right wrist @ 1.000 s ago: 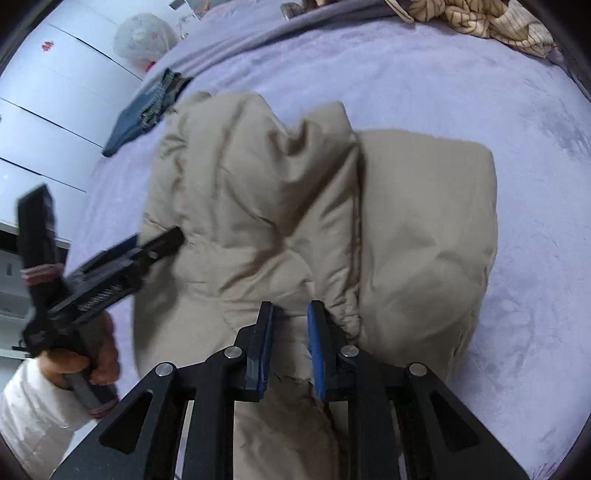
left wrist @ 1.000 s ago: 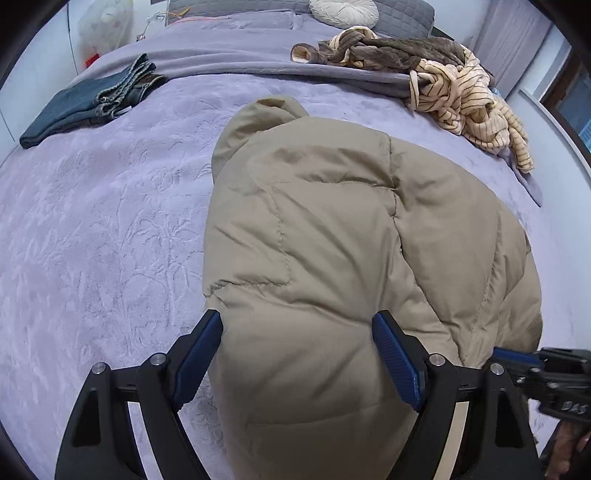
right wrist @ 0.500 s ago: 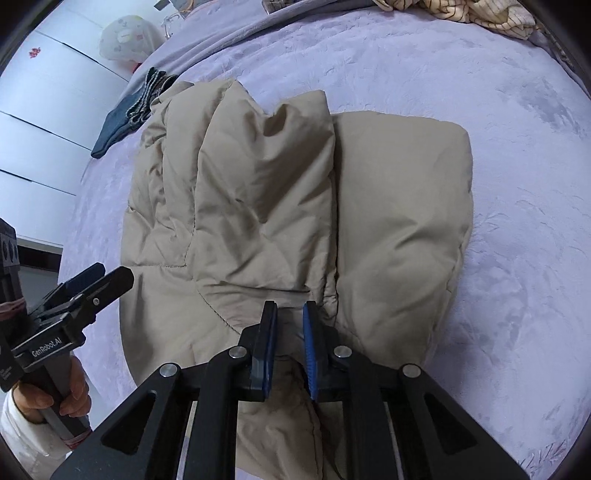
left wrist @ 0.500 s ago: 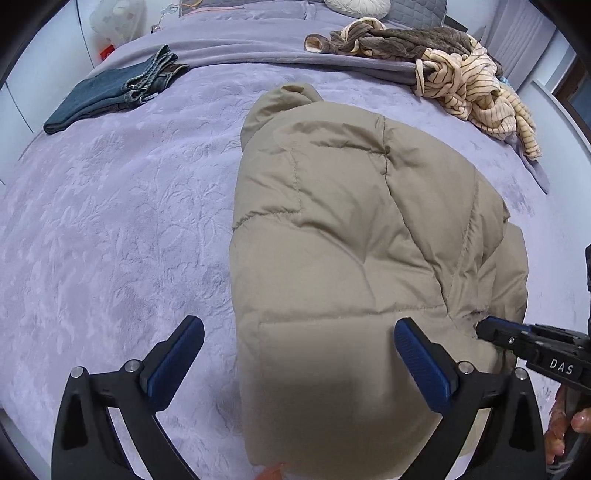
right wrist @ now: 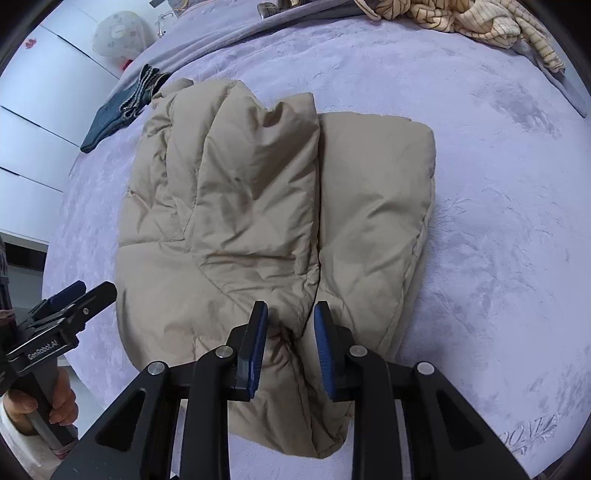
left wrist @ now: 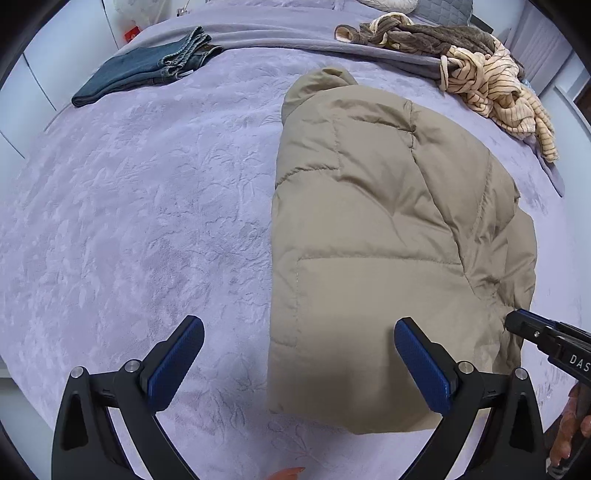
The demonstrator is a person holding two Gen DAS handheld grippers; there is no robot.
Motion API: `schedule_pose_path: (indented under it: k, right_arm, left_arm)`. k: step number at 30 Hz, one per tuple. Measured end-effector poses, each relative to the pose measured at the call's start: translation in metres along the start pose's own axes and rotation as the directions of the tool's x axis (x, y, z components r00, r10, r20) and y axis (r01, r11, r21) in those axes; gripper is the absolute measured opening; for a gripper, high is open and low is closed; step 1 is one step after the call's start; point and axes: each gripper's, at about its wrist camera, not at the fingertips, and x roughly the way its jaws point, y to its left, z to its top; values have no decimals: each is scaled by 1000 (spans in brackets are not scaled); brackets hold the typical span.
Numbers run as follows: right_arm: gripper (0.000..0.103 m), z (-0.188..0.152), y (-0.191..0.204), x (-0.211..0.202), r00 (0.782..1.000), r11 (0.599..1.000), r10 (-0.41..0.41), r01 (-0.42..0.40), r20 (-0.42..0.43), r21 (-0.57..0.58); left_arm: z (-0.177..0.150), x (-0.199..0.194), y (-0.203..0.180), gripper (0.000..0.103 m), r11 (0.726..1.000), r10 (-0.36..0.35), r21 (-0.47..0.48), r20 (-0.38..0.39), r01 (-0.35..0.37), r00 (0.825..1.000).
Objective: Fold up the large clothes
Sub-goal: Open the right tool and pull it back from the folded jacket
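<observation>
Jacket [left wrist: 391, 236]: tan, quilted and puffy, folded into a thick bundle on the bed [left wrist: 147, 206]. It lies right of centre in my left view and fills the middle of my right view [right wrist: 258, 206]. In the right view a sleeve or side panel is folded over the top, its edge running as a seam down the middle of the bundle.

Left gripper [left wrist: 299, 363]: my fingers [left wrist: 175, 363] are spread wide, holding nothing. One blue pad hangs over bare bedspread, the other over the near edge of the jacket. Seen from the right view, this gripper [right wrist: 79, 291] sits at the jacket's left side, apart from the cloth, with my hand [right wrist: 44, 402] on its handle.

Right gripper [right wrist: 290, 350]: my fingers [right wrist: 255, 350] are parted a little, with a ridge of jacket cloth lying in the gap at the near hem. I cannot tell whether the pads touch the cloth. In the left view its black tip [left wrist: 546, 339] reaches in at the jacket's near right corner.

Bed: lavender bedspread with an embossed leaf pattern, carrying everything listed here.

Jeans [left wrist: 144, 70]: folded, dark blue, at the far left of the bed, well apart from the jacket in the left view; seen again just beyond the jacket's far corner in the right view [right wrist: 118, 107].

Clothes heap [left wrist: 476, 70]: unfolded, brown and cream-striped pieces, at the far right of the bed.

Pillows [left wrist: 424, 5]: at the head of the bed, mostly cut off.
</observation>
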Motion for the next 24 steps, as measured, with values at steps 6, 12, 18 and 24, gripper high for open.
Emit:
schedule_pose_path:
  k: [6, 12, 18, 24]
  right_arm:
    - [34, -30, 6, -18, 1000, 1000, -12, 12, 3, 18]
    - [34, -56, 1, 8, 993, 992, -102, 106, -66, 67]
    - [34, -68, -6, 0, 994, 987, -94, 99, -47, 126]
    - [45, -71, 2, -22, 995, 988, -95, 97, -25, 116]
  left_arm:
    - [-10, -8, 5, 103, 1000, -5, 28, 3, 5, 1000]
    - [-22, -7, 10, 103, 998, -35, 51, -29, 37, 999]
    - [-37, -16, 13, 103, 995, -20, 97, -18, 21, 1000]
    - [-47, -35, 14, 103, 996, -34, 82, 9, 33, 999]
